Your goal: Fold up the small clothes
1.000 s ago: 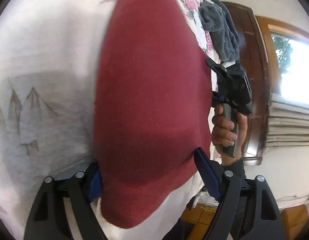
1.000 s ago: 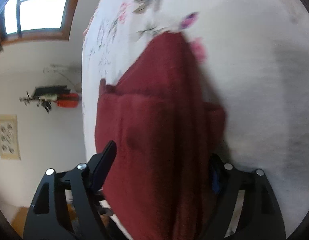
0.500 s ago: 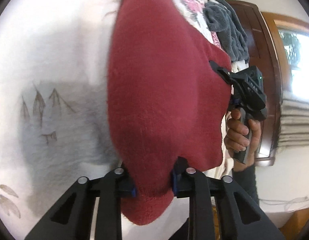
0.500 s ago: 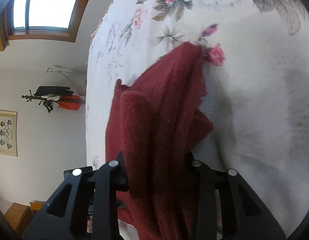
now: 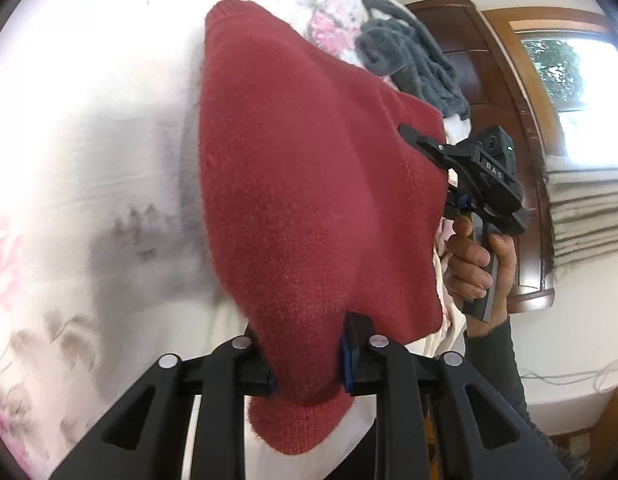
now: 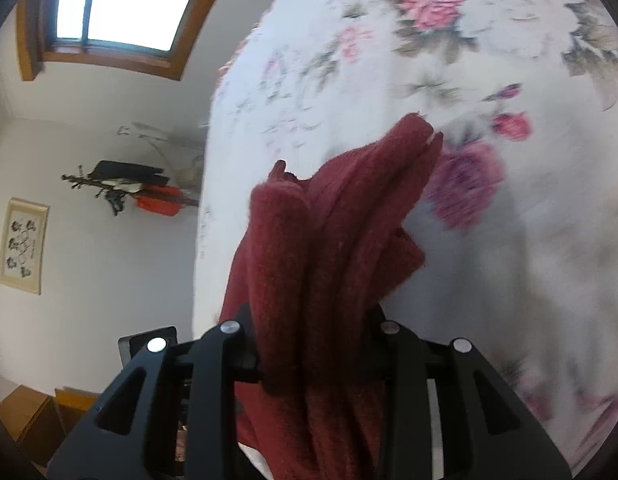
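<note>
A dark red knitted garment (image 5: 301,184) is held up off a floral bedspread (image 5: 81,128), stretched between both grippers. My left gripper (image 5: 307,356) is shut on its near edge, a flap of knit hanging below the jaws. In the left wrist view the right gripper (image 5: 419,142), held by a hand (image 5: 473,264), pinches the garment's far corner. In the right wrist view my right gripper (image 6: 313,344) is shut on bunched folds of the red garment (image 6: 333,240), which rises to a point above the bedspread (image 6: 449,80).
A heap of grey clothes (image 5: 409,64) lies on the bed beyond the garment, by a dark wooden headboard (image 5: 493,92). Windows (image 6: 121,4) and a coat rack (image 6: 125,188) stand by the walls off the bed's edge.
Both grippers went from open around the red garment to shut on it, then lifted it off the bedspread; more of the floral print now shows beneath.
</note>
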Demonstrator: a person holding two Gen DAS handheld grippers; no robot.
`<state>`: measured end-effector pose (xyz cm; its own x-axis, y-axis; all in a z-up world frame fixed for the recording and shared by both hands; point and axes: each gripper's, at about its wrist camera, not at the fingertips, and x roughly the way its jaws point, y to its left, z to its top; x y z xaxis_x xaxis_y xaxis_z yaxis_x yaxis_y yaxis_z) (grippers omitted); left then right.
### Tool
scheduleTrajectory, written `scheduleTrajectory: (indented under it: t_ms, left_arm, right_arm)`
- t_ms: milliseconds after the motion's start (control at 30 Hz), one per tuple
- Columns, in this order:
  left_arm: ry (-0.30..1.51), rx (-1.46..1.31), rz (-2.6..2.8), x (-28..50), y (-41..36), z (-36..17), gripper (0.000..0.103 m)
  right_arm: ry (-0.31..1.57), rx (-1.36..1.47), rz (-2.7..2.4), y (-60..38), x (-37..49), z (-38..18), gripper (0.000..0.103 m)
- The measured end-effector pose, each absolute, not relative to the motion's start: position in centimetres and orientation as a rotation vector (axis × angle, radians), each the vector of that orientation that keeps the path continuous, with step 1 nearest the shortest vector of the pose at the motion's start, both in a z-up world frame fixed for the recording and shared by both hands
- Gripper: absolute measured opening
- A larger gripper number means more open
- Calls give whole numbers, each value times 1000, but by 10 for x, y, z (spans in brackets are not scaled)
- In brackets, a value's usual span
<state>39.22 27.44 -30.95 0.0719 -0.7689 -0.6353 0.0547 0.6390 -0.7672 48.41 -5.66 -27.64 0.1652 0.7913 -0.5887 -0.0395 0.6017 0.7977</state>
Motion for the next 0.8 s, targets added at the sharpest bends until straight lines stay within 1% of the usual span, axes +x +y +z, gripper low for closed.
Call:
scheduleTrajectory:
  t_ms: [100,200,300,433,467,500,533,567,600,667,700,767,800]
  left_arm:
    - [1335,-674,-674,361,304,-295,22]
    - [1311,-700,-639,320,339,-293,22]
    - [1315,-740,-597,276,371,-307,22]
    - [1367,-761,-533,231,392,-349,23]
    - [1383,-764,-523,226,393,-359,24]
    - [1399,-771,-509,222,394,-371,26]
    - [1406,-774,-497,219,396,-377,33]
    - [1417,-787,-471,219,396,-387,45]
    - [1427,-797,-448,218,398,-391,49]
    - [1429,-779,-387,217,404,-385,54]
    - [1405,-730,-346,215,409,-372,56]
    - [1283,-585,-235,203,422,-335,57]
    - [1224,-537,-218,198,424,-317,57]
  right_arm:
    - [1266,767,729,-31,461,-269,29]
    - [1279,775,789,3,429,-273,29]
    - [1324,755,820,35,398,-291,29]
    - [1435,702,793,67,368,-336,29]
    - [1453,693,779,70,364,-345,31]
    - [1473,696,756,70,362,-358,36]
    - [1483,710,733,67,362,-365,40]
    - [1491,724,704,62,363,-369,50]
    - [1492,731,659,52,365,-368,56]
    - [1423,776,609,25,365,-348,57]
    - [1384,790,597,14,362,-337,57]
    - [1310,800,604,-1,357,-312,55]
    - [1291,794,632,-3,353,-301,51]
